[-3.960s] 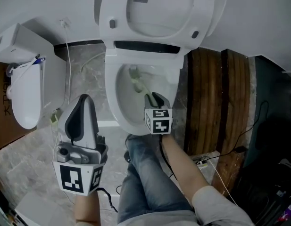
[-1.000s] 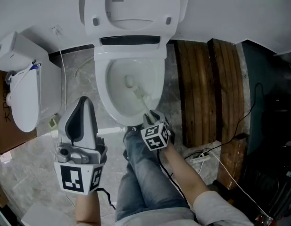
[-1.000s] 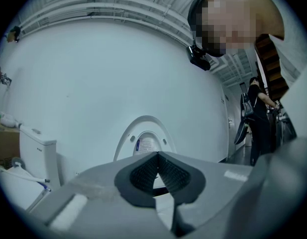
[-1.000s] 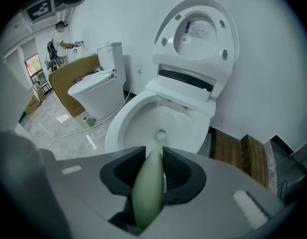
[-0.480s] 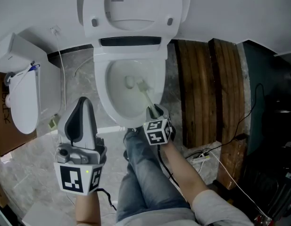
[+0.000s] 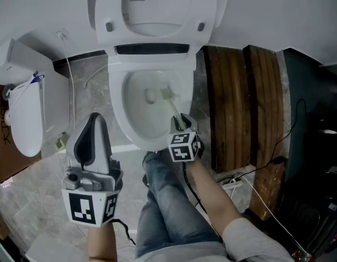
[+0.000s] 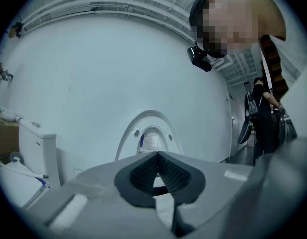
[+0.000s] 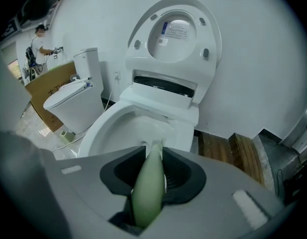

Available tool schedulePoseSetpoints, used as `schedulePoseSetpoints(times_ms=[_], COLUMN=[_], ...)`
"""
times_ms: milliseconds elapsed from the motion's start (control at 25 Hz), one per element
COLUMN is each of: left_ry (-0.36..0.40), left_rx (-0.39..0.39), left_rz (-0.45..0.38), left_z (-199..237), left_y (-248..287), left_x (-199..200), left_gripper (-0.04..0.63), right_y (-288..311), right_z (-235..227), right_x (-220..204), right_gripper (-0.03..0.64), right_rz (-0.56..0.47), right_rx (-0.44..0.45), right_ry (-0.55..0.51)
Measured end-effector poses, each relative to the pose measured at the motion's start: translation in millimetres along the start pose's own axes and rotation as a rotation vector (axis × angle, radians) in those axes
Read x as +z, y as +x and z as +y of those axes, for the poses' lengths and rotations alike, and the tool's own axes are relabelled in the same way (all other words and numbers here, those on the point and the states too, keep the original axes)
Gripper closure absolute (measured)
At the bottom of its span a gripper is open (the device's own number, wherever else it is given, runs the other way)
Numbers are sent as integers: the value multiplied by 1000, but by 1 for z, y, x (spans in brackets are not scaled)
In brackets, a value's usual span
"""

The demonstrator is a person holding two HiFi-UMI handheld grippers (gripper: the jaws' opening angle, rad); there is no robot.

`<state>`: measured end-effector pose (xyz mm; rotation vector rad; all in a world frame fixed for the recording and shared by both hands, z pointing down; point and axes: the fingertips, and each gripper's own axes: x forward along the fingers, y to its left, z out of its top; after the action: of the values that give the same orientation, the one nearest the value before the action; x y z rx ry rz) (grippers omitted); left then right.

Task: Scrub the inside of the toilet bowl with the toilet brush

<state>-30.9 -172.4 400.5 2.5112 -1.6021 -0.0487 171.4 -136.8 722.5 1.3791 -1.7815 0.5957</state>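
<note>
— Where's the right gripper (image 8: 152, 173)?

— At the near right rim of the toilet bowl (image 6: 117, 111), clenched on the pale green handle of the toilet brush (image 6: 171, 103). The handle slopes down into the bowl, and the bristle head lies against the inner wall just right of the drain.

— And the left gripper (image 6: 95, 125)?

— Closed, with nothing in it. It hovers above the floor to the left of the bowl, pointing toward the raised lid (image 6: 157, 15). A second toilet (image 6: 26, 119) stands farther left.

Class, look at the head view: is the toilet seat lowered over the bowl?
No, the toilet seat stands raised, leaving the bowl open.
</note>
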Motion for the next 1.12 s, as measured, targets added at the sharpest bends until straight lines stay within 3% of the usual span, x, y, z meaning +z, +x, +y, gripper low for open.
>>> schedulePoseSetpoints(times_ms=[600,1120], left_ry=[-19,-27], left_rx=[31,59], left_rz=[19,30], left_z=[26,50], left_y=[23,32], left_x=[-8,-12], left_gripper=[592,592], right_y=[30,53], right_z=[-6,19], right_x=[33,58], right_gripper=[511,512], right_rz=[-10,-22], right_rx=[-3,70], right_ry=[28,0])
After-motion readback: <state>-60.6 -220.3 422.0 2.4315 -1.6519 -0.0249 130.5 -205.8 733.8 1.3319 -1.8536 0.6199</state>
